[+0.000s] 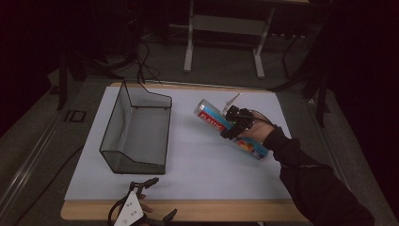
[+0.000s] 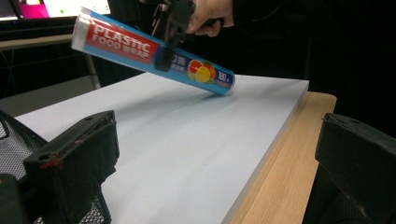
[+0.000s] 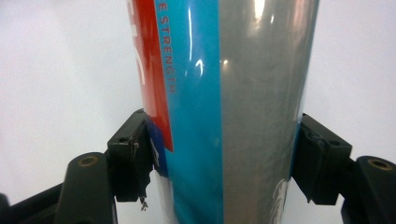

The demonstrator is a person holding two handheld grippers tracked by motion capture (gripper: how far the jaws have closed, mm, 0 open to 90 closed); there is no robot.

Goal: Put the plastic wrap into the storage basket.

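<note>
High view: a white sheet [image 1: 188, 155] covers most of a wooden table [image 1: 197, 210], whose bare wood edge shows along the near side. On the left part of the sheet stands a black wire-mesh basket [image 1: 136, 129] with its open top upward. To the right of it, well apart, the right gripper [image 1: 231, 123] holds a roll of plastic food wrap [image 1: 212, 120] in a blue, red and silver wrapper. The roll is tilted, its far end raised and pointing toward the basket, its near end low beside the person's hand [image 1: 256, 134]. A dark sleeve [image 1: 310, 179] runs from that hand to the bottom right corner.

Right gripper view, looking along the tongs, has both black jaws pressed against the sides of the roll [image 3: 219, 112], one on each side, so the tongs are closed on it around its middle.

Left gripper view has the roll [image 2: 140, 49] lifted over the sheet [image 2: 187, 140], only its lower end close to the surface; whether that end touches cannot be told. The right gripper [image 2: 163, 60] clamps it from above.

The left gripper [image 1: 157, 197] sits at the near edge of the table, in front of the basket, with its jaws spread wide and nothing between them. In its own view the mesh of the basket [image 2: 14, 149] lies just beside its left jaw.
</note>
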